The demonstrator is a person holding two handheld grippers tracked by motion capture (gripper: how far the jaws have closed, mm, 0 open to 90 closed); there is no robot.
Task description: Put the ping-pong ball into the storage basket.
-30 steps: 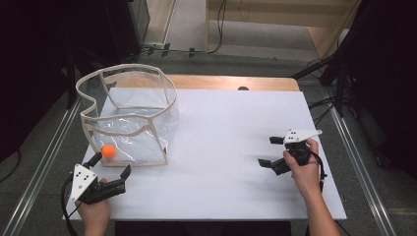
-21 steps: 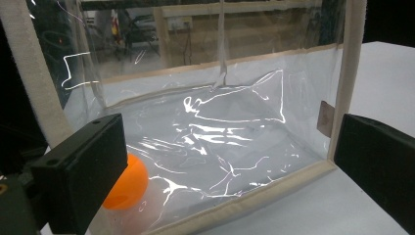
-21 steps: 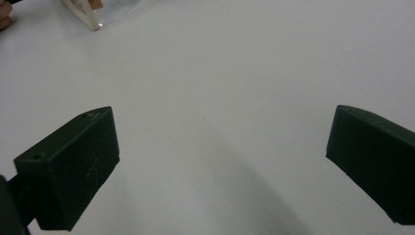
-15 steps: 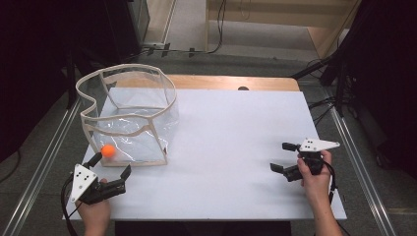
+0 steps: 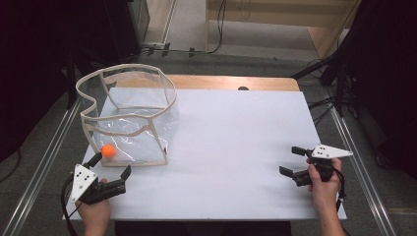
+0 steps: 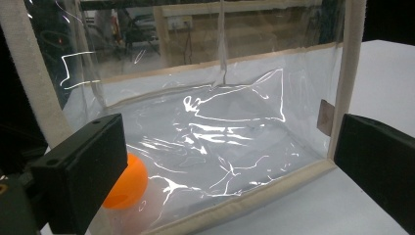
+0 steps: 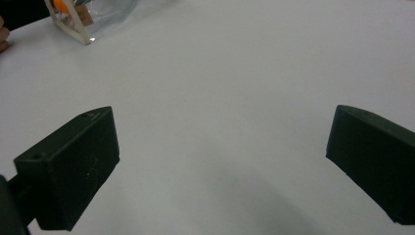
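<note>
Ball [image 5: 108, 150], orange, lies inside the clear bag [image 5: 129, 118] at its near left corner, on the bag's floor. In the left gripper view the ball [image 6: 128, 182] is half hidden behind that gripper's left finger, and the plastic in front of it is creased and glares, so its outline is soft. The bag stands open on the left part of the white desk [image 5: 231, 147], its beige rim wavy and sagging at the left. A small brown tag [image 6: 324, 117] sits on the bag's wall by the right corner seam; any writing on it is too small to read.

The left gripper [image 5: 110, 165] sits just in front of the bag's near wall, fingers wide apart and holding nothing; one fingertip is close to the wall near the ball, though contact cannot be told. The hand [image 5: 94, 212] holding it is cut off by the bottom edge of the high view.

The right gripper [image 5: 293, 160] is well apart from the bag, near the desk's right edge, fingers spread and empty over bare desk. In the right gripper view the bag's corner [image 7: 78, 22] is cut off at the top left. A dark spot [image 5: 242, 89] at the desk's far edge is too small to identify.
</note>
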